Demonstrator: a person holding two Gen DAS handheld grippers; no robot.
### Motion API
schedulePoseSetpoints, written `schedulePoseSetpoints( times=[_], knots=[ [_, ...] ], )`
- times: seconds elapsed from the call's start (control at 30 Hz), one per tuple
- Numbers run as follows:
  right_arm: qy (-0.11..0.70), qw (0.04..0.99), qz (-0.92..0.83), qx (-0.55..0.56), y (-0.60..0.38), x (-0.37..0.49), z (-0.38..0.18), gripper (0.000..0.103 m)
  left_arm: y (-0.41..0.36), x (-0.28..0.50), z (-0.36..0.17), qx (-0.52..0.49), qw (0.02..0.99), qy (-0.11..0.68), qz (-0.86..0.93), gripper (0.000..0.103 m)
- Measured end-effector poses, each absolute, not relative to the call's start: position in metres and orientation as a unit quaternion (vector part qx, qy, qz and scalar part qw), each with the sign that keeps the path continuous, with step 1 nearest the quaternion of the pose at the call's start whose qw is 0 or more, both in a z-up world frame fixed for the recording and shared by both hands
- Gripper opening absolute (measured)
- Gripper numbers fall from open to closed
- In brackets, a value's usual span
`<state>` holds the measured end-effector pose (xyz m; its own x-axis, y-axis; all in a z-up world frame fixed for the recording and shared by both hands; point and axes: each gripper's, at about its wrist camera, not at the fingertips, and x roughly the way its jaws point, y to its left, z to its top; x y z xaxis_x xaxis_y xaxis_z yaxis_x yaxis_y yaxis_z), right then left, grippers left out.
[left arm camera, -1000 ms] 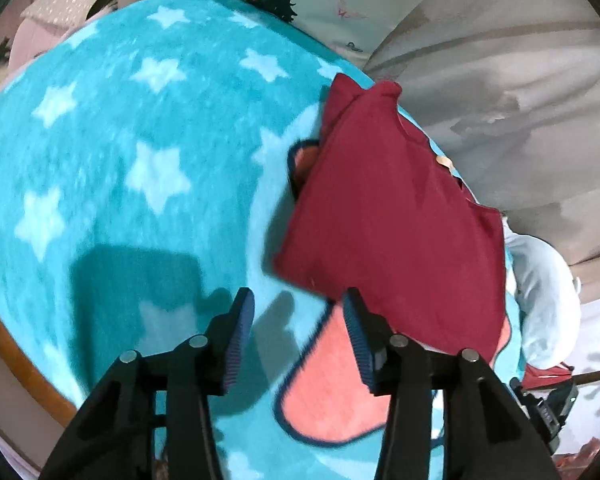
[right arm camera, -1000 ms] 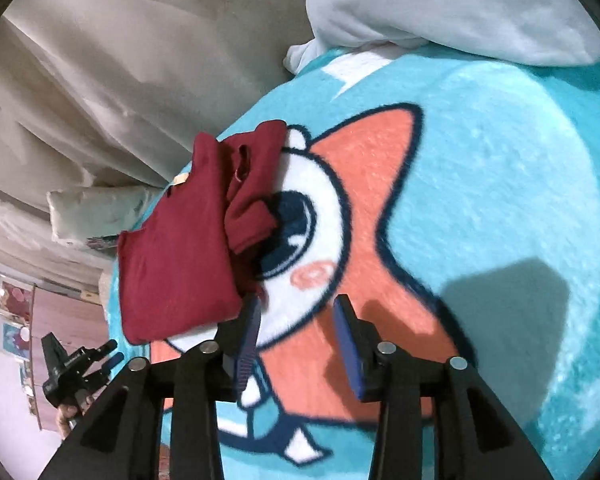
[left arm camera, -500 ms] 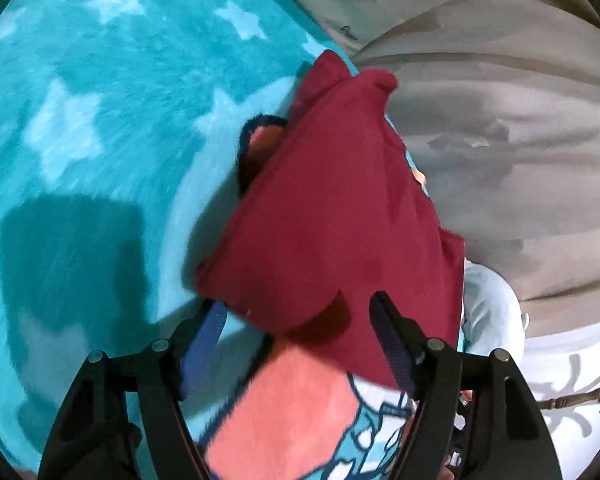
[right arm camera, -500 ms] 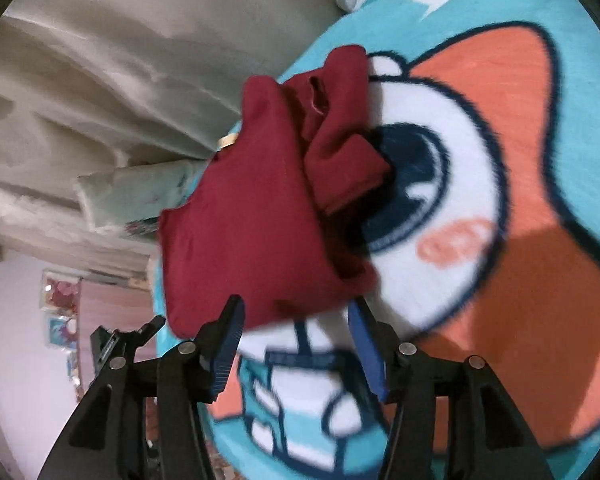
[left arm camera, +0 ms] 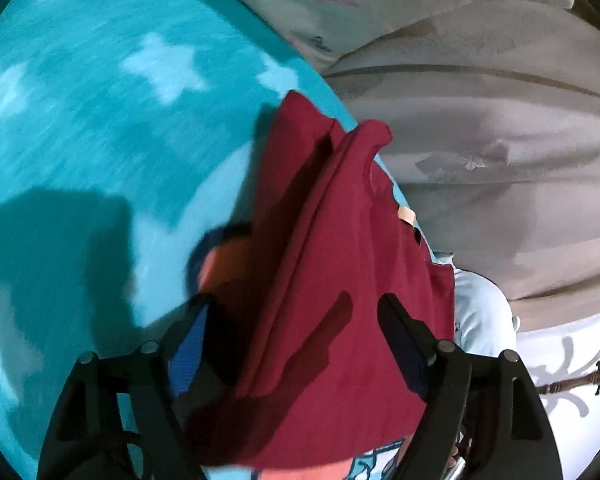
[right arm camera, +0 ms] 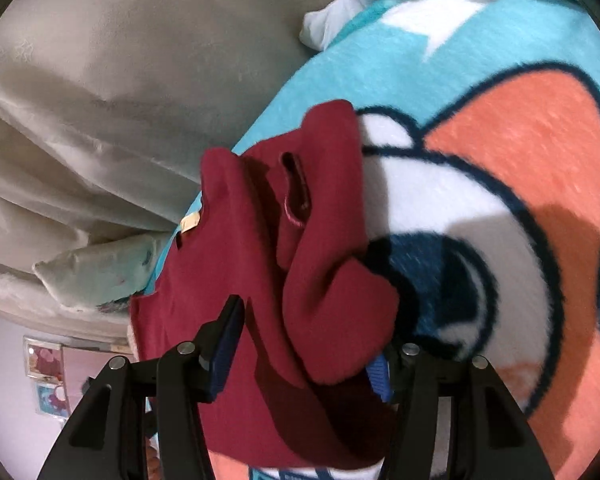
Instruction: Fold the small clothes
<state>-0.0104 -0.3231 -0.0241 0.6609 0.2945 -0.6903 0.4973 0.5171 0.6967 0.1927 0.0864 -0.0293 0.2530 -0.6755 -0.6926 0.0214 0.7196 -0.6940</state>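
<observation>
Closer red garment (left arm camera: 332, 320), star blanket (left arm camera: 100, 120)

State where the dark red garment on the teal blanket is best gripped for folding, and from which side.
Grip the red garment at its near edge, one corner per gripper, coming in low from the near side: that edge already lies between the open left gripper and right gripper; the far end is bunched.

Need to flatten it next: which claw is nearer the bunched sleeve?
Right. The right claw straddles the bunched sleeve; the left claw straddles the red garment's flat edge, away from it.
</observation>
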Motion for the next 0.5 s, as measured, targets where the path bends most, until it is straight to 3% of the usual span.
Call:
schedulePoseSetpoints(
  times=[0.1,0.13,0.17,0.23,0.5],
  knots=[
    [0.412,0.786,-0.081,0.454,-0.313,0.002,-0.019,0.061,0.074,0.201,-0.026,-0.258,0.745,0.565,-0.244,0.076],
    [0.422,0.790,-0.079,0.438,-0.308,0.006,-0.017,0.049,0.069,0.203,-0.026,-0.246,0.745,0.571,-0.244,0.063],
    [0.435,0.787,-0.069,0.433,-0.305,0.011,-0.018,0.033,0.063,0.207,-0.030,-0.242,0.731,0.588,-0.249,0.032],
    [0.445,0.770,-0.054,0.454,-0.308,0.013,-0.019,0.028,0.066,0.211,-0.037,-0.271,0.700,0.611,-0.251,0.031],
    [0.431,0.754,0.017,0.496,-0.314,-0.016,0.016,0.026,0.078,0.174,0.010,-0.272,0.707,0.600,-0.256,0.029]
  ],
)
